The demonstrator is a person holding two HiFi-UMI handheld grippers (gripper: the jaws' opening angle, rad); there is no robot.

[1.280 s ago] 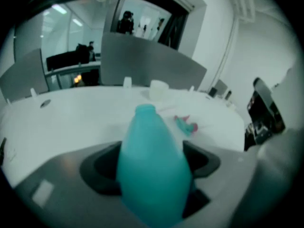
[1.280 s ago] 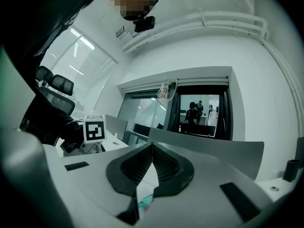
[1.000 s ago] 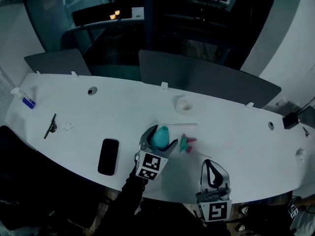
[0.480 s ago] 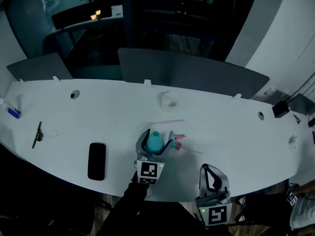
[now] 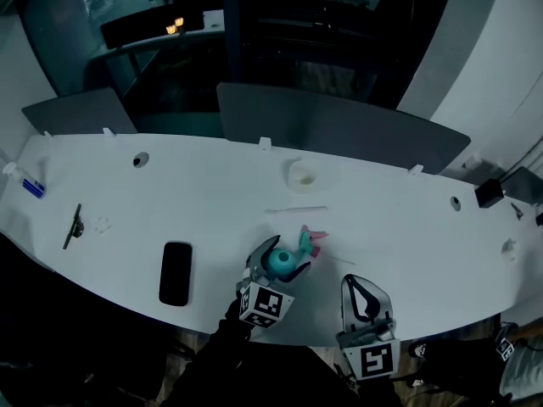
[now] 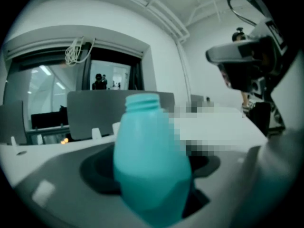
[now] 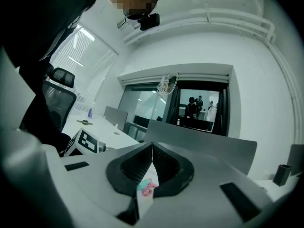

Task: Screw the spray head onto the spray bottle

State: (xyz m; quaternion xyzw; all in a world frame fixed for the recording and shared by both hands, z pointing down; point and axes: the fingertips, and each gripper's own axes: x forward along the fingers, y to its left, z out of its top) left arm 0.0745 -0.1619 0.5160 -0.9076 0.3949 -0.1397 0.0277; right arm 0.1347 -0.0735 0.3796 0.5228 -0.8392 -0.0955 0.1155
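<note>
My left gripper (image 5: 283, 258) is clamped on the teal bottle (image 6: 149, 165), neck bare, no head on. The spray head (image 5: 310, 242) lies on the surface (image 5: 407, 227) just beyond it. My right gripper (image 5: 356, 282) is closed & empty, nearby. Nothing screwed yet, I judge: pickup & threading left.

Office: long white desk (image 5: 212, 193), grey divider screens (image 5: 339, 134), mesh chair (image 7: 59, 101)
</note>
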